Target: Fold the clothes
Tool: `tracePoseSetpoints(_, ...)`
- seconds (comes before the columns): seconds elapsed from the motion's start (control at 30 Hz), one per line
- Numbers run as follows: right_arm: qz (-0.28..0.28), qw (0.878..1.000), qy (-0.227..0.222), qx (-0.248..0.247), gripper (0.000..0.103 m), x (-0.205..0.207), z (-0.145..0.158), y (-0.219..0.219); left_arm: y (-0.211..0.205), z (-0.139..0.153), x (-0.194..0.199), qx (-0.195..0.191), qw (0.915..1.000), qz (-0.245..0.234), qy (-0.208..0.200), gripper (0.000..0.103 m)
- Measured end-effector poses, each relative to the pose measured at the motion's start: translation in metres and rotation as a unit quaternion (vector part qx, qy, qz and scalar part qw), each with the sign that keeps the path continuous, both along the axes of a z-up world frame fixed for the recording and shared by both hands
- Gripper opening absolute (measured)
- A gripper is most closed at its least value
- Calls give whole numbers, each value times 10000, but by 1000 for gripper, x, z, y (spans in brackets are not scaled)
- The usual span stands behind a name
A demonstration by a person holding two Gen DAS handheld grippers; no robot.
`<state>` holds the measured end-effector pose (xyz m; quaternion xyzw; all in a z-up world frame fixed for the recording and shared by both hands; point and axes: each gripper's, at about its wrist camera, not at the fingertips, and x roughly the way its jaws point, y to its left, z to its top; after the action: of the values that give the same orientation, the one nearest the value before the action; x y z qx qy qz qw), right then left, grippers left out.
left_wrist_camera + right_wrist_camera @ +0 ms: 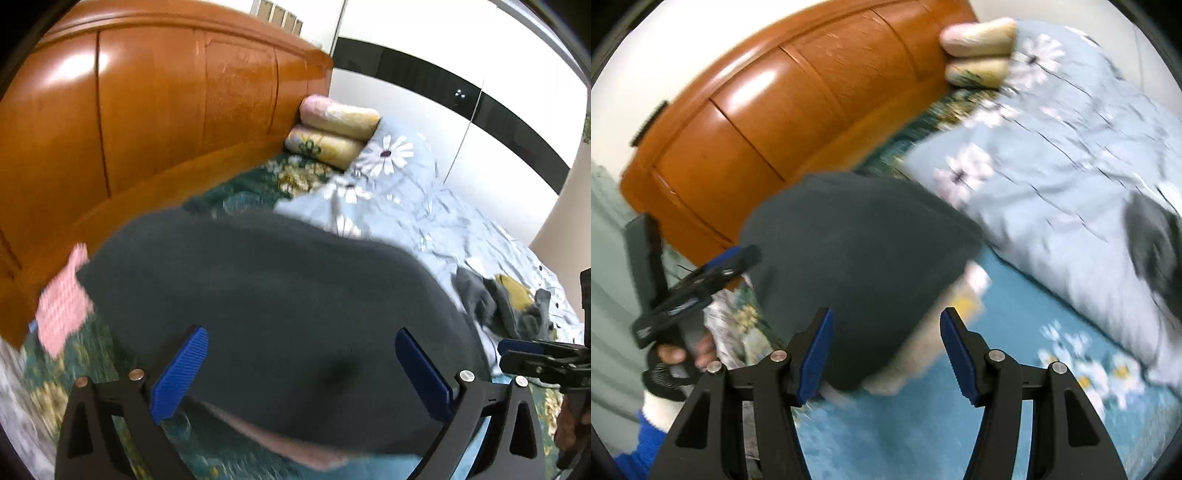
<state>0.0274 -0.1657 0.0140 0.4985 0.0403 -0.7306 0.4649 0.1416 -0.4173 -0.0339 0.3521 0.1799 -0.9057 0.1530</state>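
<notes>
A folded dark grey garment (266, 302) lies on the bed, with a pale pink layer (280, 443) showing under its near edge. It also shows in the right wrist view (857, 251). My left gripper (301, 369) is open, just above the garment's near side, and holds nothing. It also shows at the left of the right wrist view (733, 258). My right gripper (886, 350) is open over the garment's near right corner and holds nothing. Its tip shows at the right edge of the left wrist view (517, 352). Both views are blurred.
A pink checked cloth (62, 306) lies left of the garment. A wooden headboard (147, 122) stands behind. Two rolled pillows (332, 129) and a light blue flowered quilt (424, 206) lie at the right. A heap of grey and yellow clothes (509, 302) sits on the quilt.
</notes>
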Motion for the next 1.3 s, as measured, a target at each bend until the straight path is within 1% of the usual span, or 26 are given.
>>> tracePoseSetpoints(0.03, -11, 10000, -11, 67, 61, 4, -6, 5, 5, -7, 6, 32, 10000, 35, -36, 103)
tracePoseSetpoints(0.07, -24, 9999, -9, 132, 64, 9, -11, 10, 10, -14, 12, 50, 9999, 90, -74, 103)
tracePoseSetpoints(0.1, -40, 9998, 22, 194, 71, 14, -17, 15, 16, -21, 18, 63, 9998, 125, -121, 103)
tracePoseSetpoints(0.17, -66, 9994, 110, 325, 76, 24, -28, 21, 30, -33, 28, 88, 9997, 133, -204, 103)
tracePoseSetpoints(0.23, -52, 9990, 156, 413, 78, 32, -38, 25, 43, -44, 38, 124, 9995, 147, -258, 103)
tracePoseSetpoints(0.33, -19, 9991, 162, 398, 85, 44, -50, 30, 56, -53, 50, 340, 9990, 211, -174, 103)
tracePoseSetpoints(0.4, -91, 9991, 174, 381, 90, 50, -54, 35, 65, -56, 54, 367, 9989, 257, -157, 103)
tracePoseSetpoints(0.47, -198, 9990, 136, 367, 93, 53, -59, 39, 71, -58, 52, 269, 9991, 272, -201, 103)
tracePoseSetpoints(0.53, -338, 9986, 63, 409, 93, 53, -66, 43, 77, -56, 55, 144, 9992, 266, -244, 103)
tracePoseSetpoints(0.6, -440, 9979, -3, 481, 93, 54, -74, 45, 83, -53, 58, 178, 9994, 256, -149, 103)
tracePoseSetpoints(0.67, -471, 9974, 5, 548, 93, 57, -80, 45, 85, -53, 61, 304, 9991, 280, -18, 103)
tracePoseSetpoints(0.77, -510, 9970, 183, 560, 93, 64, -81, 46, 88, -53, 66, 450, 9982, 391, 94, 103)
tracePoseSetpoints(0.87, -494, 9963, 481, 509, 93, 69, -76, 42, 90, -52, 71, 517, 9975, 440, 195, 103)
tracePoseSetpoints(0.97, -491, 9946, 826, 403, 94, 74, -69, 39, 91, -52, 76, 409, 9972, 575, 258, 103)
tracePoseSetpoints(1.1, -467, 9931, 1065, 177, 103, 81, -61, 38, 93, -59, 76, 76, 9964, 839, -12, 103)
tracePoseSetpoints(1.17, -367, 9921, 1199, 59, 103, 85, -58, 35, 96, -64, 77, -119, 9950, 992, -90, 103)
tracePoseSetpoints(1.23, -258, 9897, 1411, 11, 103, 91, -54, 30, 97, -68, 78, -223, 9934, 1115, -141, 103)
tracePoseSetpoints(1.3, -124, 9888, 1487, -24, 103, 95, -53, 26, 97, -72, 79, -285, 9921, 1215, -159, 103)
